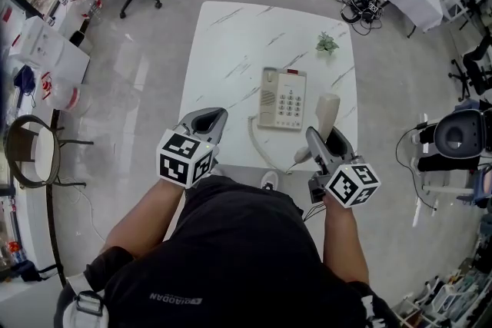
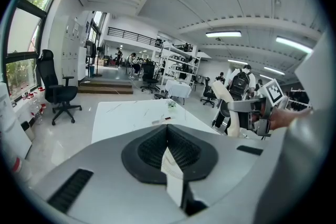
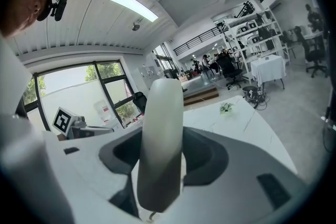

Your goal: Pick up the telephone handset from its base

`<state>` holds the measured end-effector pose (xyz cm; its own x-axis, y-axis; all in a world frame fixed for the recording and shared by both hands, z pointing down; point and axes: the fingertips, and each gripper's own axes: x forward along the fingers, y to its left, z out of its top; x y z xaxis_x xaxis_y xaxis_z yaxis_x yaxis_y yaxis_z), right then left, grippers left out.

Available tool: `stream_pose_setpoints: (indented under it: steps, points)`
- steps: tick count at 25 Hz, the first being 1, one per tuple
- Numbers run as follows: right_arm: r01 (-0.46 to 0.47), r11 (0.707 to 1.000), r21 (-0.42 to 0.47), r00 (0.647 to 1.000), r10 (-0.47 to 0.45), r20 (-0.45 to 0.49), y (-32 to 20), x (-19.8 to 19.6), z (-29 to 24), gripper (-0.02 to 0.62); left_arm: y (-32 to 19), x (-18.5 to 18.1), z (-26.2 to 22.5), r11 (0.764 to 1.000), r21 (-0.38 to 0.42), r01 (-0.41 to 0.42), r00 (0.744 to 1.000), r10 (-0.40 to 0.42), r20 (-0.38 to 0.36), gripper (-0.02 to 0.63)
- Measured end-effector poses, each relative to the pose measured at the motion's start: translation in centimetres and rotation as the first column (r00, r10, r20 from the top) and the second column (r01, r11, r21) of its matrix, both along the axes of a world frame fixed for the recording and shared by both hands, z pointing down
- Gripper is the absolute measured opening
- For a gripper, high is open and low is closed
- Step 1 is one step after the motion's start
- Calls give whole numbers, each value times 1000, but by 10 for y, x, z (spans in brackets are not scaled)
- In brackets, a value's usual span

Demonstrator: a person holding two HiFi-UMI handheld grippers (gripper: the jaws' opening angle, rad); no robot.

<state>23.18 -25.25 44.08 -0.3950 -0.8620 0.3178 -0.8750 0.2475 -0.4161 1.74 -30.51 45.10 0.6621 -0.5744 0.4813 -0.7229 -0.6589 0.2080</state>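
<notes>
I see right gripper [image 1: 326, 142] clamped on handset [image 1: 328, 111], clear of base [image 1: 283, 98], right of it. Left gripper [image 1: 209, 121] jaws together, empty, at near table [image 1: 231, 42] edge.

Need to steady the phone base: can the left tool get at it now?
Probably yes: the left tool holds nothing, and bare table lies between it and the base.

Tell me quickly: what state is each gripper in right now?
Left gripper: shut, nothing between its jaws.
Right gripper: shut on the telephone handset, which is off its base.
</notes>
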Motion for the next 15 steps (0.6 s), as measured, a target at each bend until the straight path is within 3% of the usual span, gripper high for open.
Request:
stream_pose_setpoints:
  steps: [15]
  points:
    - [8, 1000, -9, 1000, -9, -16, 1, 0, 0, 219, 4, 5, -2, 1000, 5, -25, 1000, 25, 1, 0]
